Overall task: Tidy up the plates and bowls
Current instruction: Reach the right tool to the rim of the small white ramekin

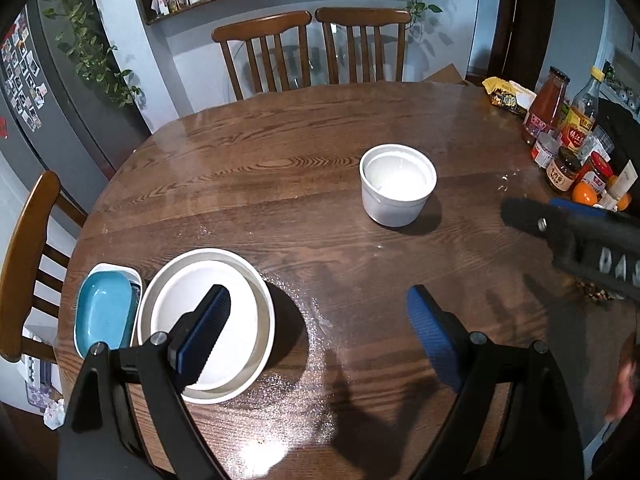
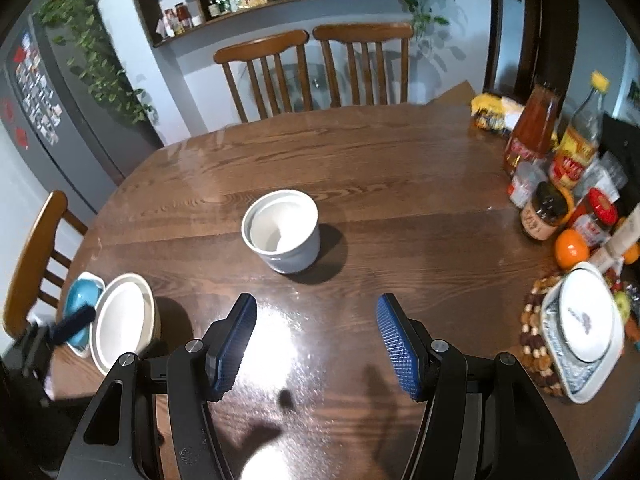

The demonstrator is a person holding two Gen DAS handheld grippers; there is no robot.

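Item: 1 white straight-sided bowl (image 2: 281,236), upright and apparently empty, standing alone near the middle of the wooden surface (image 2: 400,184). Further stock: 1 larger white bowl (image 1: 208,324) at the near left edge, seemingly 2 nested, just beside a blue dish (image 1: 104,312) set inside a white rectangular dish (image 1: 134,276); at the right edge, 1 small white dish (image 2: 586,320) seated in a patterned rectangular dish (image 2: 600,380) on a beaded mat (image 2: 532,328), next to jars, bottles and oranges. Left tongs (image 1: 324,340): jaws wide, holding nothing, 1 finger overlapping the larger white bowl in view, contact not determinable. Right tongs (image 2: 316,344): jaws moderately apart, holding nothing, aimed at the lone bowl but well short of it. Step in hand, as judged: approach to the lone bowl for collection toward the left group. Next move calls for carrying the right tongs forward and down, 1 finger inside the rim and 1 outside, then closing on the wall.
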